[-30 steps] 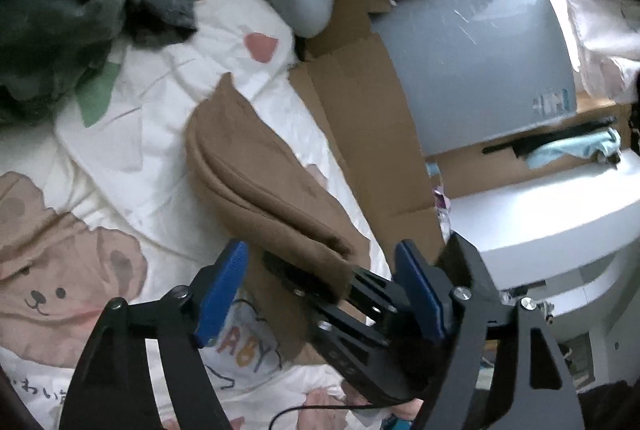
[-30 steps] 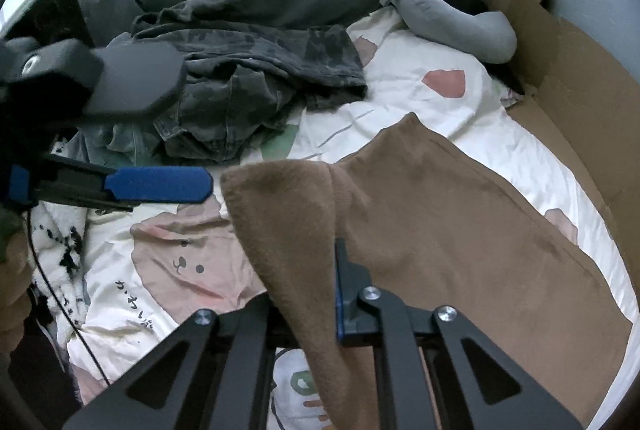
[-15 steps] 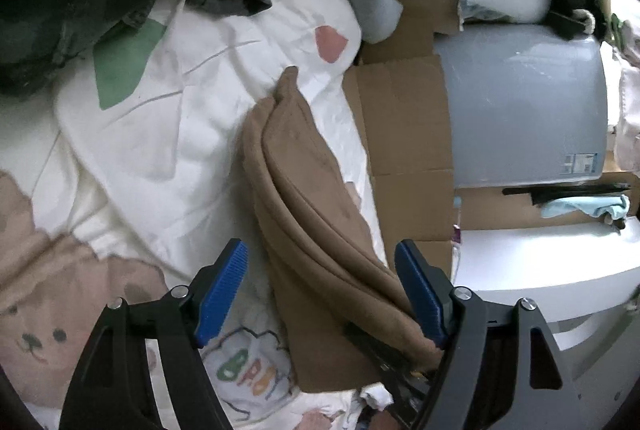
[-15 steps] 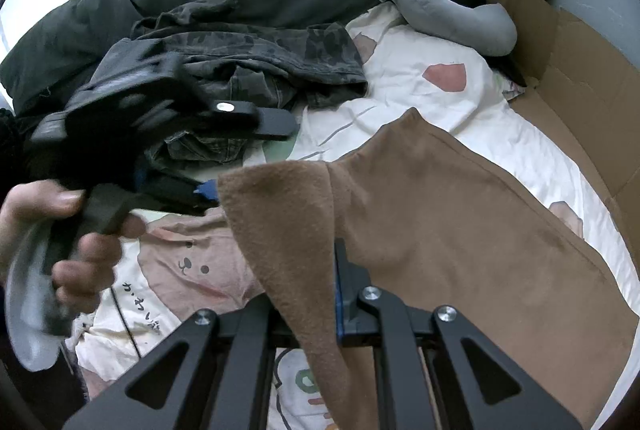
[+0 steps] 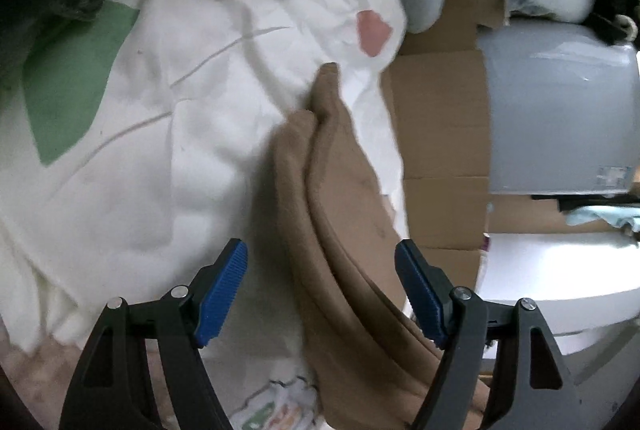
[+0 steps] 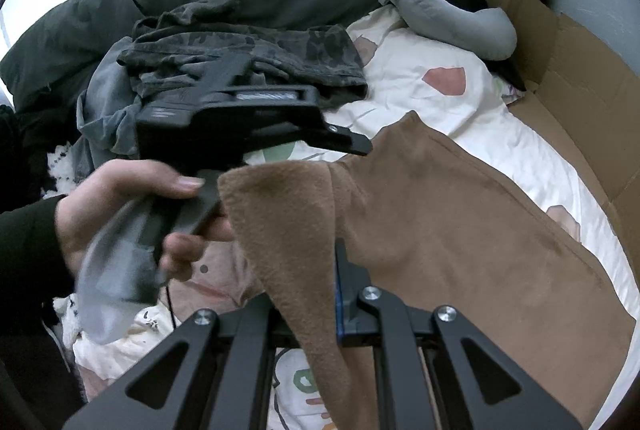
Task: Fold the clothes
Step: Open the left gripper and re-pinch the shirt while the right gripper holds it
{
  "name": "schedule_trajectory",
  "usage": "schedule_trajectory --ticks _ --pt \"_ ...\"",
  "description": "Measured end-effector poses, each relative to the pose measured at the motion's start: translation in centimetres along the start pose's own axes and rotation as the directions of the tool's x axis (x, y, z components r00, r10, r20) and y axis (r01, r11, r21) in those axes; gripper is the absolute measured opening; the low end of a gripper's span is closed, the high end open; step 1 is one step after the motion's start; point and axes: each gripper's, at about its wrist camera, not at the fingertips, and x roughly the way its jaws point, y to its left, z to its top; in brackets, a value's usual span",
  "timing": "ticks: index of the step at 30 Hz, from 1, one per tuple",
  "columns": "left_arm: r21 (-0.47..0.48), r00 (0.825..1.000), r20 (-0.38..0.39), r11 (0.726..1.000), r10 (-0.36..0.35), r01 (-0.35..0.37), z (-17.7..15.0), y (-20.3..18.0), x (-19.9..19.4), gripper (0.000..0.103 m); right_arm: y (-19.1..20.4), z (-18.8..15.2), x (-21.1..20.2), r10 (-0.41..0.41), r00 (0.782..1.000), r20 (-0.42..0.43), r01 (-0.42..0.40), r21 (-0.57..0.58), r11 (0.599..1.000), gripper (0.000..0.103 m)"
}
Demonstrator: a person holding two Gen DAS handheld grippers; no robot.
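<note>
Cream printed bedding carries a brown garment half-folded beside flattened cardboard.

Pressed together, the right gripper pinches a raised corner of the brown garment, whose body spreads toward 3 o'clock in the right wrist view. The left gripper stands spread, blue pads either side of the garment's folded edge without pressing it. A hand grips its handle at 9 o'clock, below dark camouflage clothes.
</note>
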Motion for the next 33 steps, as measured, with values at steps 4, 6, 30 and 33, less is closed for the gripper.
schedule_trajectory --ticks 4,6,30,33 --pt "0.027 0.997 -0.022 0.997 0.072 -0.071 1.2 -0.2 1.3 0.076 0.0 -0.1 -0.2 -0.003 1.0 0.006 0.003 0.002 1.0 0.006" --pt "0.034 0.996 -0.025 0.996 0.087 -0.086 1.8 -0.3 1.7 0.076 0.0 -0.2 -0.2 -0.003 1.0 0.006 0.003 0.003 1.0 0.006" --pt "0.153 0.993 -0.086 0.986 0.086 -0.072 3.0 -3.4 2.9 0.009 -0.6 -0.4 -1.0 0.001 1.0 0.02 -0.002 0.03 1.0 0.006" --pt "0.173 0.992 -0.098 0.983 0.075 -0.057 3.0 -4.5 2.9 0.009 -1.1 -0.5 -1.8 0.004 0.999 0.035 -0.006 0.052 0.999 0.006"
